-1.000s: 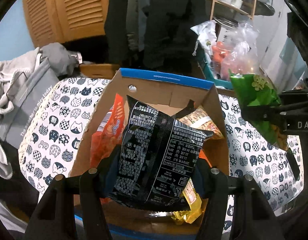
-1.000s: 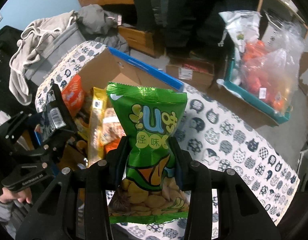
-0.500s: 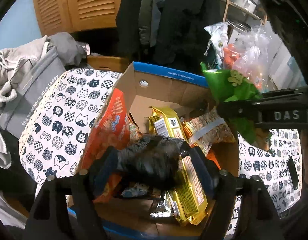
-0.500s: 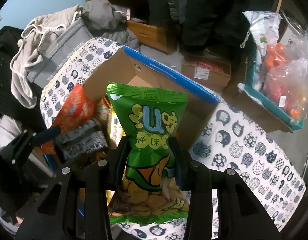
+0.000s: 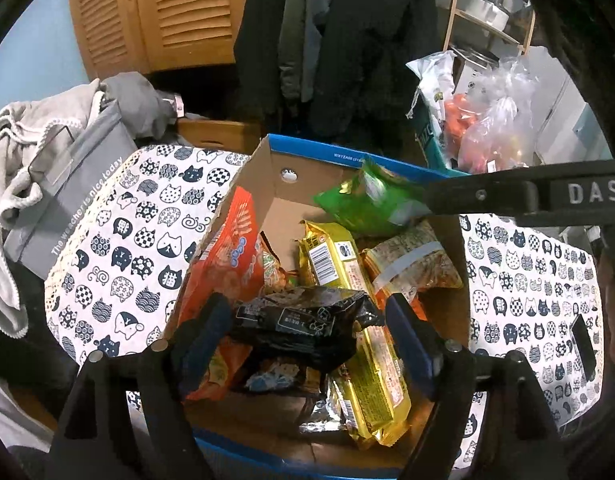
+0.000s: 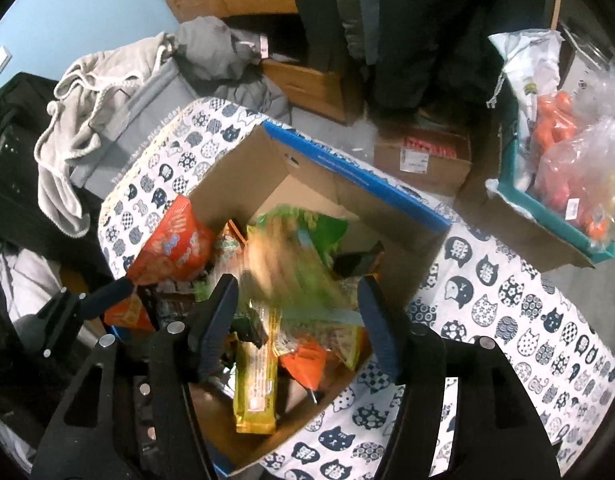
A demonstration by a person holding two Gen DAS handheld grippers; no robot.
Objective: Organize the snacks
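Note:
A cardboard box (image 5: 283, 196) with a blue rim stands on the cat-print table and holds several snack packs. My left gripper (image 5: 309, 320) is open over the box's near side, and a black noodle pack (image 5: 303, 320) lies loose between its fingers on the other packs. My right gripper (image 6: 297, 300) is open above the box (image 6: 327, 184). A green snack bag (image 6: 295, 264), blurred, drops between its fingers into the box; it also shows in the left wrist view (image 5: 367, 200). An orange pack (image 5: 231, 252) leans on the left wall and a yellow pack (image 5: 351, 312) lies in the middle.
The cat-print cloth (image 5: 135, 232) covers the table around the box. A grey bag with clothes (image 5: 63, 184) sits at the left. A teal tray with plastic bags (image 6: 563, 184) and a small carton (image 6: 423, 160) stand at the right and behind.
Both grippers have opened. The black pack has dropped onto the snacks in the box. The right gripper moved over the box and let go of the green bag, which is falling in.

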